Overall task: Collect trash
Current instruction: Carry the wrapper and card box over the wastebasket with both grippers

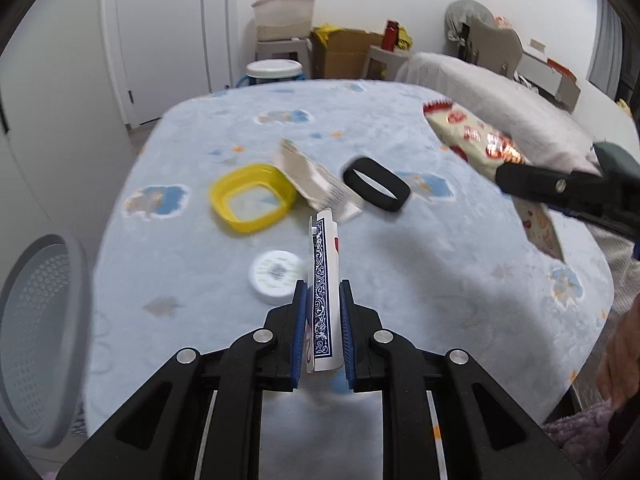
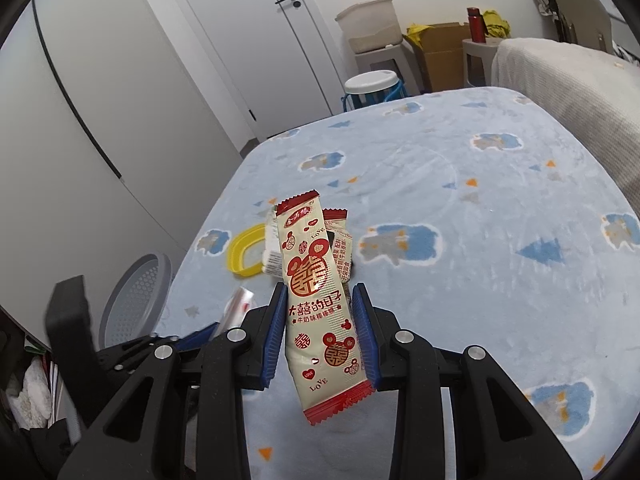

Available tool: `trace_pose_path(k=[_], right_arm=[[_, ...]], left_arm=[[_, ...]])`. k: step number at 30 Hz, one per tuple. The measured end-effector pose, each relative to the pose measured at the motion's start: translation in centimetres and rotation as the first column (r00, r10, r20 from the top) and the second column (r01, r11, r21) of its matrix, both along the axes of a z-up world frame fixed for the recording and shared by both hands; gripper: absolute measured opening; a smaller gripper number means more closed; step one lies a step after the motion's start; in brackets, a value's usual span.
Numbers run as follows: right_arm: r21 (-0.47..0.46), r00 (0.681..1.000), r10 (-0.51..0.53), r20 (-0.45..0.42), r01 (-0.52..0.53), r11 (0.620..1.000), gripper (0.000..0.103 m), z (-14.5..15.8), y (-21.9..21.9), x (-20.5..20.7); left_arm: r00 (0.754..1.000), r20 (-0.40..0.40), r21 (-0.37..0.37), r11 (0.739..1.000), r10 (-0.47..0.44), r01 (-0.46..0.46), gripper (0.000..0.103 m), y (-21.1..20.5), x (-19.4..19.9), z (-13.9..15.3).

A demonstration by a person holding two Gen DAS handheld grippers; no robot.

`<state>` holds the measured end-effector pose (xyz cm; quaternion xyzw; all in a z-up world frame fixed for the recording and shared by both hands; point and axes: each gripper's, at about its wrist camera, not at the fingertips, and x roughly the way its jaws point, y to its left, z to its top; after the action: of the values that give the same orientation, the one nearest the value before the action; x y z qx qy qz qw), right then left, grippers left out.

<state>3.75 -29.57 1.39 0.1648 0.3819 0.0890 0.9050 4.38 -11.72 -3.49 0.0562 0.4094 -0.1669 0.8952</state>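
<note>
My left gripper [image 1: 323, 294] is shut on a blue-patterned playing card box [image 1: 323, 280] and holds it upright above the blue blanket-covered table [image 1: 440, 288]. My right gripper [image 2: 320, 304] is shut on a cream and red snack wrapper [image 2: 316, 300]; the wrapper shows at the right of the left wrist view [image 1: 472, 136], with the right gripper's fingers [image 1: 532, 184] clamped on it. On the table lie a yellow lid [image 1: 252, 200], a crumpled paper box [image 1: 316, 180], a black ring [image 1: 376, 184] and a white round cap [image 1: 276, 276].
A grey mesh bin [image 1: 40, 336] stands beside the table's left edge and also shows in the right wrist view [image 2: 136, 300]. Doors, stools, a cardboard box and a covered sofa [image 1: 500, 100] lie beyond the table. A hand [image 1: 620, 360] is at the right edge.
</note>
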Motion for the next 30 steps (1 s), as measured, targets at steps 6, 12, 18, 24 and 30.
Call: trace_pose_path(k=[6, 12, 18, 24, 30], right_arm=[[-0.003, 0.997, 0.073, 0.034, -0.073, 0.997, 0.033, 1.5, 4.6, 1.3], [0.013, 0.986, 0.164, 0.038, -0.164, 0.986, 0.033, 2.6, 9.6, 3.4], [-0.001, 0.967, 0.247, 0.056, -0.247, 0.969, 0.033, 3.9, 15.0, 5.4], [0.017, 0.938, 0.335, 0.087, -0.337, 0.941, 0.033, 5.1, 20.7, 7.4], [0.021, 0.907, 0.414, 0.081, -0.416, 0.909, 0.033, 4.5, 25.8, 9.2]], left_arm=[[0.989, 0.095, 0.013, 0.993, 0.114, -0.116, 0.016, 6.2, -0.3, 3.5], [0.97, 0.14, 0.034, 0.978, 0.2, -0.206, 0.016, 12.4, 0.1, 5.6], [0.946, 0.165, 0.042, 0.956, 0.28, -0.291, 0.016, 18.2, 0.6, 6.8], [0.922, 0.175, 0.053, 0.932, 0.345, -0.358, 0.016, 22.8, 0.8, 7.2], [0.896, 0.143, 0.038, 0.902, 0.42, -0.429, 0.016, 26.5, 1.1, 6.0]])
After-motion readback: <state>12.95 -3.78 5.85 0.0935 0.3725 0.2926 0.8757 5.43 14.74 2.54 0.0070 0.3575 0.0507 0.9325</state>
